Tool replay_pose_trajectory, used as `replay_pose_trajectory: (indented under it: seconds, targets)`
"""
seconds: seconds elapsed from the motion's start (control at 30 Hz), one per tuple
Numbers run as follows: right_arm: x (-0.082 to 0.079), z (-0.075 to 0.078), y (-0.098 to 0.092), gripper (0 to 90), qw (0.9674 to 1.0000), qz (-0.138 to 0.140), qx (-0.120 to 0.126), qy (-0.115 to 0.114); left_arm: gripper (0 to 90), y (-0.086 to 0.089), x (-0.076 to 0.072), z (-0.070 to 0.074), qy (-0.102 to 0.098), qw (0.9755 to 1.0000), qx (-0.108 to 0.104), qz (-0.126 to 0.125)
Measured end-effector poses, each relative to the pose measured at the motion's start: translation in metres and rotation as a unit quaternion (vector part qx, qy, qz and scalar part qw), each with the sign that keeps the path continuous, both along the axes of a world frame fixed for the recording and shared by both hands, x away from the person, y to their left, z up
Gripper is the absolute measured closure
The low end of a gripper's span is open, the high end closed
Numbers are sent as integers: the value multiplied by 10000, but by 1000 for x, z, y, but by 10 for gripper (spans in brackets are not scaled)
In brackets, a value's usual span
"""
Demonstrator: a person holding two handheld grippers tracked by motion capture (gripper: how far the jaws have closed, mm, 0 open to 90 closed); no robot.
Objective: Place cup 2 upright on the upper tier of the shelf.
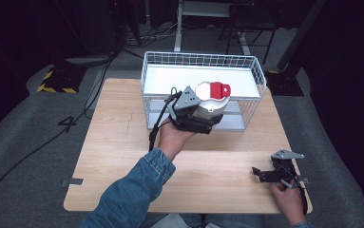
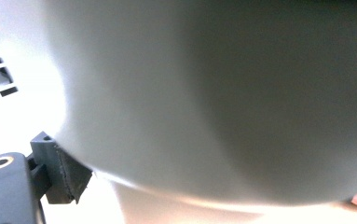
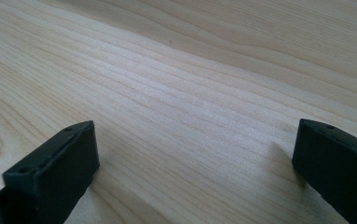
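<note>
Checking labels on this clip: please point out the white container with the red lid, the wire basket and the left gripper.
White container (image 1: 213, 108): high view, its white side wall.
Wire basket (image 1: 198, 59): high view, far rim.
Left gripper (image 1: 207, 119): high view, between its jaws, closed on the container.

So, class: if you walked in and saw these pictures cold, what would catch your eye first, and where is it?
The white tub with a red lid stands out, held by the left gripper at the front edge of the white wire basket at the far side of the wooden table. Close up, its pale wall looms large. The right gripper rests open at the near right corner.
</note>
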State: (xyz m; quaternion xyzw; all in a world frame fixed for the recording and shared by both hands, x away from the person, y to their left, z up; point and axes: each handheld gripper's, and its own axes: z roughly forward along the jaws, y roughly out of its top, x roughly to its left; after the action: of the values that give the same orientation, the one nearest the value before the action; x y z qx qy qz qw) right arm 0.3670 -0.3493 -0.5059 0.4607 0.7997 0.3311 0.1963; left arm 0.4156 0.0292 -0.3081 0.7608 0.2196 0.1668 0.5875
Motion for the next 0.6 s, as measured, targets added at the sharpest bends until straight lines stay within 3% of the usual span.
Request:
replay_pose_trajectory:
  seconds: [0.13,0.33,0.6]
  targets:
    - [0,0,0,6,10000,0,0,0,112,-1,7,6,-8,9999,-51,89]
    - [0,0,0,5,10000,1,-1,0,112,-1,21,20,-135,9995,39,281]
    - [0,0,0,5,10000,0,0,0,112,-2,36,28,-56,9993,2,370]
